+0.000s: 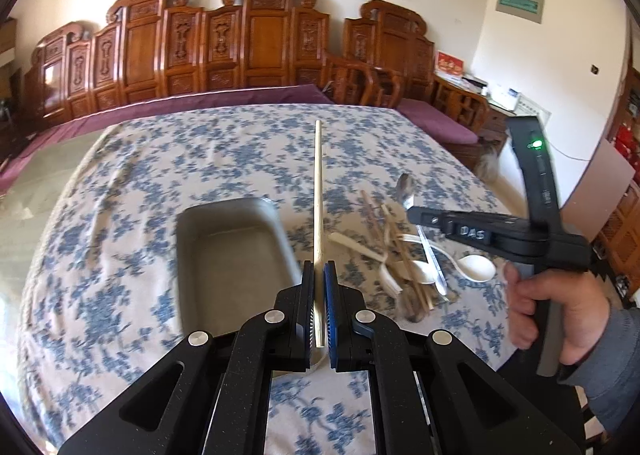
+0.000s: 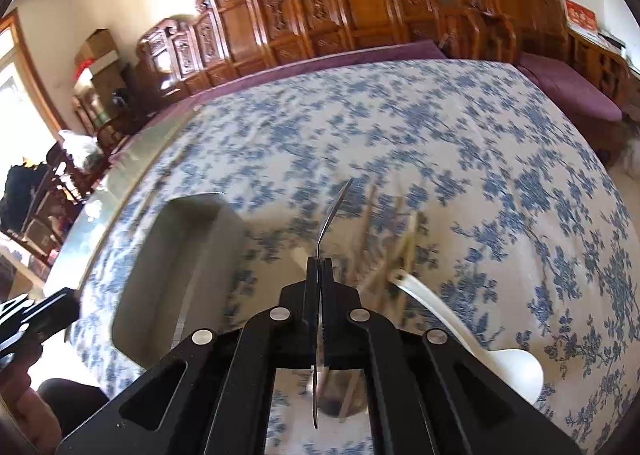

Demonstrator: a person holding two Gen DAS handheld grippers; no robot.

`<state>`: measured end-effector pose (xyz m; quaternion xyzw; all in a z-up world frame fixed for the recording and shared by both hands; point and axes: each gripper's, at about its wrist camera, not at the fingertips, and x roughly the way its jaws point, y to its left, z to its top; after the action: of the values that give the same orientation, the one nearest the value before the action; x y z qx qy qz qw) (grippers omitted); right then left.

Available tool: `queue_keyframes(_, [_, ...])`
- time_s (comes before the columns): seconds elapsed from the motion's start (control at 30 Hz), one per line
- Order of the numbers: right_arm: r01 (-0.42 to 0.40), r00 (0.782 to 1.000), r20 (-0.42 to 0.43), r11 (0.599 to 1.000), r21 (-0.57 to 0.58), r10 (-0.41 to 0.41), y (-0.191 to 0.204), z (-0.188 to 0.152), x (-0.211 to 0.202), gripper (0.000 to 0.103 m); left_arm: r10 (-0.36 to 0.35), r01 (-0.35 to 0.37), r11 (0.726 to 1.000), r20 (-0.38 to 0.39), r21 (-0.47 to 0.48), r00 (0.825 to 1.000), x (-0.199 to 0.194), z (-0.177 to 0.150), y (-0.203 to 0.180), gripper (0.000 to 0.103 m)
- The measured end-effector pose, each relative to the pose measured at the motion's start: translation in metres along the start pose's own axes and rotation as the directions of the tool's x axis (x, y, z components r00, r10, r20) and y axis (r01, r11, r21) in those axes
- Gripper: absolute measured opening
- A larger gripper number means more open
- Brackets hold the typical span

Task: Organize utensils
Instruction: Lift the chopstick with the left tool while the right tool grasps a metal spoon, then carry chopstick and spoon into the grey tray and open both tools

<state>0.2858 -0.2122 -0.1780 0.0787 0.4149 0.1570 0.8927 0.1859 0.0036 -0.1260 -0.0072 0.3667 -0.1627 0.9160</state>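
Observation:
My left gripper (image 1: 319, 275) is shut on a pale wooden chopstick (image 1: 318, 191) that points away over the table, just right of the grey tray (image 1: 224, 215). My right gripper (image 2: 319, 263) is shut on a metal spoon (image 2: 334, 211), seen edge-on, above the cloth right of the tray (image 2: 136, 295). In the left wrist view the right gripper (image 1: 416, 213) hovers over the utensil pile, the spoon bowl (image 1: 405, 189) at its tip. The pile (image 1: 404, 267) holds white ceramic spoons, wooden chopsticks and a metal utensil. A white spoon (image 2: 512, 363) lies under my right gripper.
The table carries a blue floral cloth (image 1: 200, 151). A purple-cushioned bench (image 1: 192, 101) and carved wooden screens (image 1: 248, 43) stand behind it. A wooden chair (image 1: 360, 83) and side furniture sit at the back right. Chairs and boxes stand at the left (image 2: 60, 175).

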Motion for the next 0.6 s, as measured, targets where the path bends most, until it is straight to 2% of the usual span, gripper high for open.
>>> queue_keyframes(0.17, [-0.048,0.999,0.006,0.998,-0.048,0.049,0.028,0.0,-0.004,0.003,0.05,-0.051,0.998,-0.031,-0.025,0.998,-0.004,-0.008,0.017,0.004])
queue_keyframes(0.37, [-0.089,0.996,0.006,0.993,-0.081,0.09,0.052,0.002,-0.006,0.003,0.091,-0.1,0.992,-0.112,-0.076,0.99,0.022,-0.02,0.042,0.004])
queue_keyframes(0.6, [-0.117,0.993,-0.019,0.985,-0.123,0.116,0.076,0.002,0.0,0.003,0.09,-0.111,0.988,-0.182,-0.109,0.979,0.053,-0.028,0.055,0.004])
